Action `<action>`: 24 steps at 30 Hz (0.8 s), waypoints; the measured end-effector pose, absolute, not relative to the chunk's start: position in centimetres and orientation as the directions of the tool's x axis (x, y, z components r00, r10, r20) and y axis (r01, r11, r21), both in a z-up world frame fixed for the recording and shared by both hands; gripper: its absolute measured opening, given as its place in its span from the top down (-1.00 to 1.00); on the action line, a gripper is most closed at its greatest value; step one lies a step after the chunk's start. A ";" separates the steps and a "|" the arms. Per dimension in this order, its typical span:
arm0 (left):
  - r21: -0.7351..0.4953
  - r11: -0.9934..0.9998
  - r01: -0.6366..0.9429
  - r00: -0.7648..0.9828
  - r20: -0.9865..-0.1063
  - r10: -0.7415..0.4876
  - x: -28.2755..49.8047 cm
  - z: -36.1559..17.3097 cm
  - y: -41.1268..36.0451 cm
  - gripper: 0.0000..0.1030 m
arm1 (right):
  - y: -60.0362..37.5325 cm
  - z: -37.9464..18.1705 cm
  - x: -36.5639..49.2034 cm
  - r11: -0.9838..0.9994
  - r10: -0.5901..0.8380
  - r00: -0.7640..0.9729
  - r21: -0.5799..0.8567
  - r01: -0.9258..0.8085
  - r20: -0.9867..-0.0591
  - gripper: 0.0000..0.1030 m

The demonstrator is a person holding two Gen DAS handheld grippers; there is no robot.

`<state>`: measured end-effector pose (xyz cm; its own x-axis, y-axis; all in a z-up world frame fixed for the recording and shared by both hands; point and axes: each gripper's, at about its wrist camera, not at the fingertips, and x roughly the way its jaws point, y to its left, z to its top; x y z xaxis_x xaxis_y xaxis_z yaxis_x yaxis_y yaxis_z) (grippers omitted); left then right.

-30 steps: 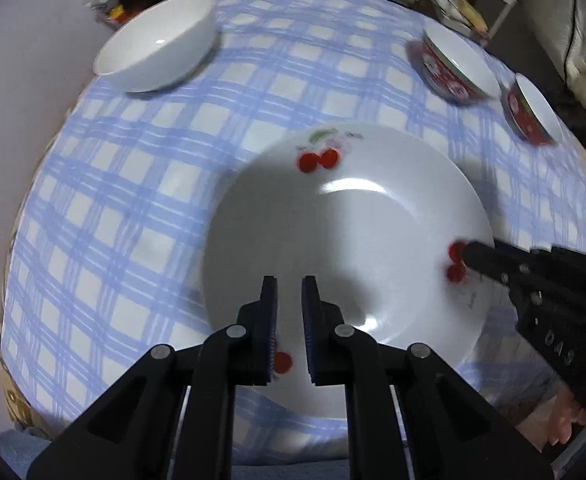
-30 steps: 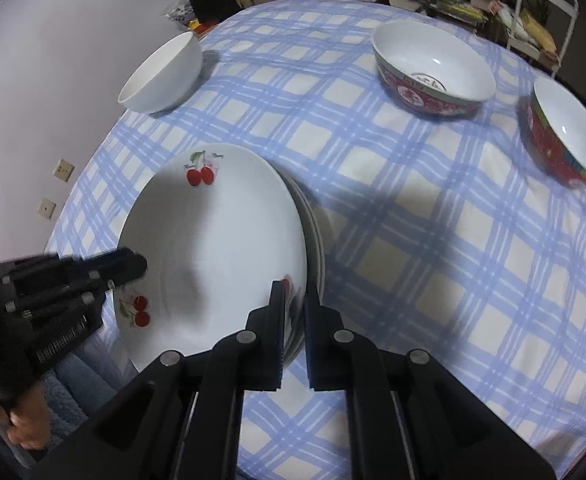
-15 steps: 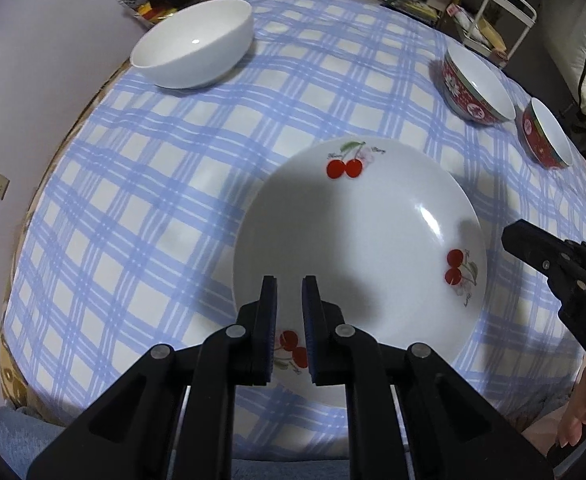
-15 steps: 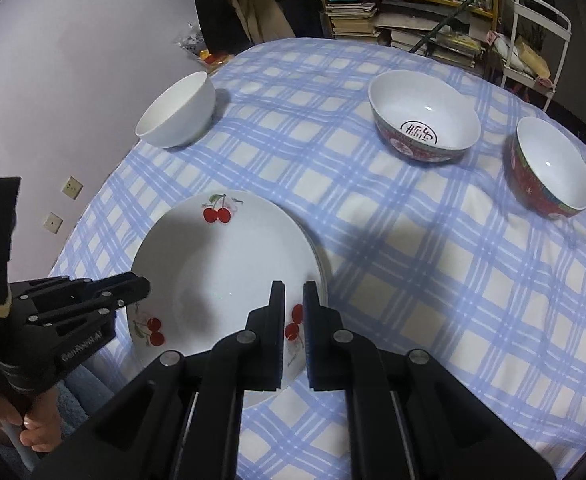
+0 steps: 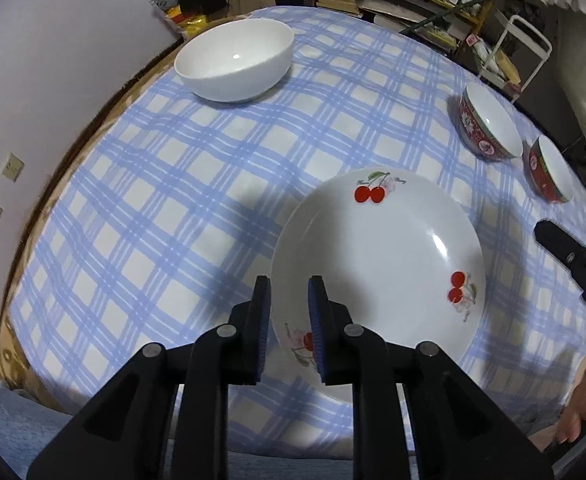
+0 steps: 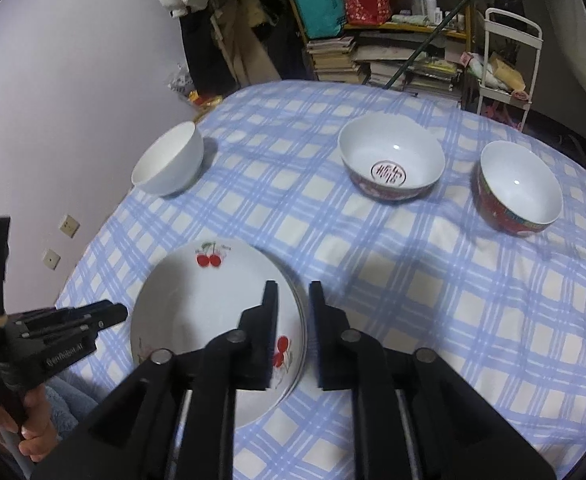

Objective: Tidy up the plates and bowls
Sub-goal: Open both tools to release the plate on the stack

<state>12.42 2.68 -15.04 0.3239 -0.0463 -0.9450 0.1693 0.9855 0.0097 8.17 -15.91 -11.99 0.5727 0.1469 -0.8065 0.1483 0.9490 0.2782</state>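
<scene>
Cherry plates [image 5: 377, 264] stacked on checked cloth [image 5: 153, 216], near table's front edge. Left gripper [image 5: 289, 312] above stack's left rim, jaws opening, nothing between pads, rim below untouched. Right gripper [image 6: 293, 320] above stack's right rim, jaws opening, empty. White bowl [image 5: 235, 60] far left on cloth. Two red bowls [image 6: 391, 158] [image 6: 519, 188] far right, side by side, apart. All bowls upright, well apart from plates. Hand [image 6: 17, 420] grips left gripper's handle.
</scene>
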 end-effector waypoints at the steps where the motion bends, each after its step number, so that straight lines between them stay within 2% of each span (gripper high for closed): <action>1: 0.022 0.984 0.176 0.331 -0.943 -0.038 12.3 -14.9 2.5 0.62 | -16.0 -11.7 8.1 0.949 0.140 0.583 0.277 0.153 -0.801 0.44; 3: 0.043 0.982 0.184 0.346 -0.938 -0.024 12.2 -14.7 2.4 0.56 | -16.2 -11.5 8.0 0.947 0.137 0.596 0.282 0.157 -0.791 0.28; 6: 0.067 0.983 0.173 0.366 -0.931 -0.001 12.2 -14.4 2.5 0.28 | -16.5 -11.1 7.8 0.938 0.144 0.613 0.304 0.165 -0.777 -0.03; 9: 0.117 0.980 0.162 0.393 -0.918 0.045 12.4 -14.3 2.6 0.10 | -16.6 -10.8 7.9 0.942 0.128 0.623 0.292 0.168 -0.771 -0.19; 12: 0.127 0.981 0.147 0.405 -0.912 0.057 12.5 -14.0 2.8 -0.14 | -16.6 -10.7 8.4 0.947 0.134 0.617 0.283 0.151 -0.776 -0.49; 13: 0.133 0.982 0.135 0.411 -0.909 0.067 12.6 -13.9 2.9 -0.28 | -16.7 -10.7 8.5 0.947 0.135 0.616 0.284 0.150 -0.776 -0.56; 15: 0.146 0.981 0.125 0.422 -0.903 0.081 12.8 -13.5 3.1 -0.41 | -16.7 -10.6 8.7 0.944 0.136 0.618 0.291 0.157 -0.775 -0.64; 19: 0.139 0.982 0.129 0.420 -0.905 0.073 13.4 -12.6 3.6 -0.52 | -16.6 -10.2 9.4 0.944 0.142 0.616 0.294 0.152 -0.775 -0.86; 24: 0.145 0.980 0.133 0.452 -0.889 0.070 14.4 -10.9 4.2 -0.56 | -15.7 -8.8 10.2 0.961 0.136 0.634 0.257 0.102 -0.761 -0.95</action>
